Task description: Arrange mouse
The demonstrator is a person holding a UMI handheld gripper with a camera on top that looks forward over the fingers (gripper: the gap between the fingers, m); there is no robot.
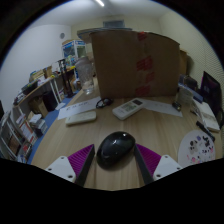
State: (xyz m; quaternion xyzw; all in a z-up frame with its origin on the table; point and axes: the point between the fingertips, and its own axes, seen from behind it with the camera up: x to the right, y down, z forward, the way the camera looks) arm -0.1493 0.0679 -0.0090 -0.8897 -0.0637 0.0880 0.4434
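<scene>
Tool [116, 160] fingers stand spread apart, gripping nothing; black mouse [116, 148] rests on the bench [150, 122] between them, gaps either side.

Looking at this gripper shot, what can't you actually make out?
- Gripper view: whether the pads touch the mouse between the jaws; its sides are in shadow.
- Mouse's near end: cut off behind the gripper.
- Items on the wooden desk beyond: too small to identify.

The mouse [116, 148] is black, lying on a light wood-toned counter [150, 125]. The claw [117, 160] carries magenta pads [80, 158] on white fingers. A white keyboard [128, 107] sits beyond. The brown cardboard panel [125, 62] shows pink-red floral print.
</scene>
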